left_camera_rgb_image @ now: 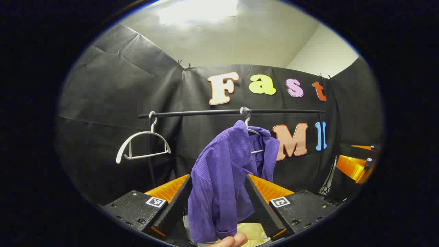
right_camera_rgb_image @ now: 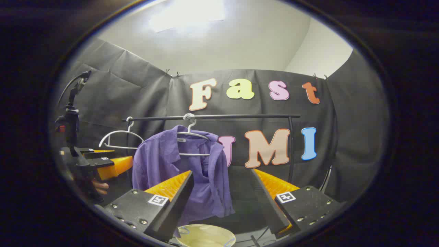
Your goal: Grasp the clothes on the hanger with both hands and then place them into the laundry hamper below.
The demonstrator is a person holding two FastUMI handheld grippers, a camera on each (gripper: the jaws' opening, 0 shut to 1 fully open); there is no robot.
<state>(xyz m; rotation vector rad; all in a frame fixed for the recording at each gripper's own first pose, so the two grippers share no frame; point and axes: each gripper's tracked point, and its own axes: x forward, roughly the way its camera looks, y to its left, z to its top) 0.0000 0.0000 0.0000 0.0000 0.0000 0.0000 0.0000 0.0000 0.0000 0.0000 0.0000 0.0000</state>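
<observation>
Purple ribbed cloth right in front of you: the shirt (left_camera_rgb_image: 223, 181) hangs off a white hanger (left_camera_rgb_image: 253, 137) on the black rail (left_camera_rgb_image: 233, 112), slumped to one side, one shoulder already slipped down. A second hanger (left_camera_rgb_image: 142, 145), bare, sits further along the same rail, well apart from the shirt.

Around you is black cloth wall (left_camera_rgb_image: 113, 89), creased and pinned at the corners, with a plain pale ceiling (left_camera_rgb_image: 240, 37) and a bright light panel (left_camera_rgb_image: 197, 10) overhead.

Your left gripper (left_camera_rgb_image: 217, 202) stands wide open, its fingers either side of the hanging shirt. The cloth lies between them, but I can't tell whether either pad touches it. A fingertip (left_camera_rgb_image: 229, 240) shows at the bottom edge.

Your right gripper (right_camera_rgb_image: 223, 202) is wide open too, holding nothing, with the shirt (right_camera_rgb_image: 178, 171) off toward its one finger and farther back. In the right gripper view the left gripper (right_camera_rgb_image: 109, 164) shows off to the side beside the shirt.

Below the shirt you see the pale rim of the hamper (right_camera_rgb_image: 205, 235).

Each gripper finger carries a small square black-and-white marker (left_camera_rgb_image: 156, 201); no readable writing on them.
</observation>
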